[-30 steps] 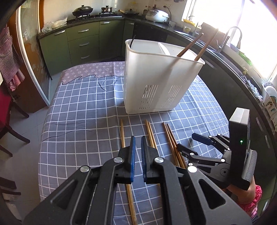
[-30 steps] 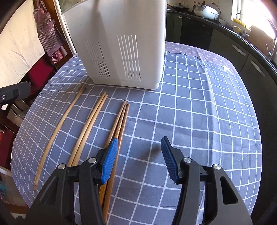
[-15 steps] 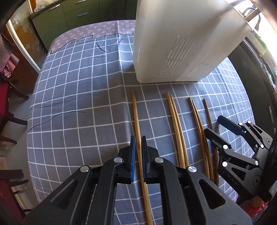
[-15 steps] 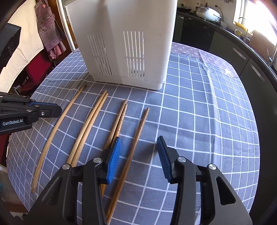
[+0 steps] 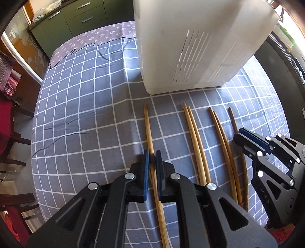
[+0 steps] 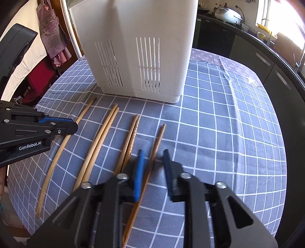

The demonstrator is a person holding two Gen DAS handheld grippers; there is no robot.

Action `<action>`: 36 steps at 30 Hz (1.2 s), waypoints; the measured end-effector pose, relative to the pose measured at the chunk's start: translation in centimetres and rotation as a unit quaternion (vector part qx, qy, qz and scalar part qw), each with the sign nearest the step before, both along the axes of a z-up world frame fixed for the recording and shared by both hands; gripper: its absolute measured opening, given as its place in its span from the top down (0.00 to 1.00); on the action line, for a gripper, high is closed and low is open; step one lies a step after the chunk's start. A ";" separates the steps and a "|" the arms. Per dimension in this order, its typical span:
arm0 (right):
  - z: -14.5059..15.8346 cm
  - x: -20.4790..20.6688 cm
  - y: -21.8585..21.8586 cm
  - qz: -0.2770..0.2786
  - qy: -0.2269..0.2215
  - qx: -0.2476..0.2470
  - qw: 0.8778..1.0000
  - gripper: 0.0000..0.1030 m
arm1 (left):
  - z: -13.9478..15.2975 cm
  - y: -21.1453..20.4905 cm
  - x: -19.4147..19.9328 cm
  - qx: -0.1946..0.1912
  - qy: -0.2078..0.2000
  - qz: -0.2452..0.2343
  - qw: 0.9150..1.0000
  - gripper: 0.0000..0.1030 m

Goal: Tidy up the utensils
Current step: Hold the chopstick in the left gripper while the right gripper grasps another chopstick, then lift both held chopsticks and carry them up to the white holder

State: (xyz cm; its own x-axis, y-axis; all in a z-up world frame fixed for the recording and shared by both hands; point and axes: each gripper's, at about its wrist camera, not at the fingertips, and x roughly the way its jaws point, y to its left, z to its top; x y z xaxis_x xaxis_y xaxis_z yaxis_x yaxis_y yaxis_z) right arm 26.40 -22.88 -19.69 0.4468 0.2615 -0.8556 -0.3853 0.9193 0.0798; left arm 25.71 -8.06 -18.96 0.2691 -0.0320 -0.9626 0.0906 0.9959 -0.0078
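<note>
Several wooden chopsticks lie side by side on the checked tablecloth in front of a tall white slotted utensil holder [image 5: 198,43], also in the right wrist view [image 6: 137,47]. My left gripper [image 5: 151,160] is low over the leftmost chopstick [image 5: 148,129], its jaws a narrow gap apart with the stick between them. My right gripper [image 6: 153,162] is open, its jaws straddling the rightmost dark chopstick [image 6: 157,139]. Each gripper shows in the other's view: the right one [image 5: 246,137], the left one [image 6: 57,124].
Two pairs of chopsticks [image 5: 192,131] [image 5: 221,133] lie between the two outer sticks. The tablecloth [image 5: 80,106] covers a round table. Green cabinets [image 5: 80,17] stand behind, dark counters [image 6: 266,57] to the right, a red chair [image 5: 5,118] at the left.
Both grippers have dropped closer to the table. The right jaws have narrowed around the rightmost chopstick. The left gripper sits lower over the leftmost stick.
</note>
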 end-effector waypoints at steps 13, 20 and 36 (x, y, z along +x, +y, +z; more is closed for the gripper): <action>6.9 -1.9 -4.2 -0.004 -0.047 0.109 0.993 0.94 | 7.2 1.8 -3.2 -0.042 -0.088 0.006 0.995 0.94; 12.5 -4.8 -6.6 -0.004 -0.113 0.154 0.982 0.94 | 11.2 1.7 -6.1 -0.052 -0.142 -0.009 0.989 0.94; 15.2 -9.4 -8.0 0.009 -0.154 0.158 0.975 0.94 | 15.1 0.9 -10.9 -0.043 -0.209 -0.035 0.976 0.94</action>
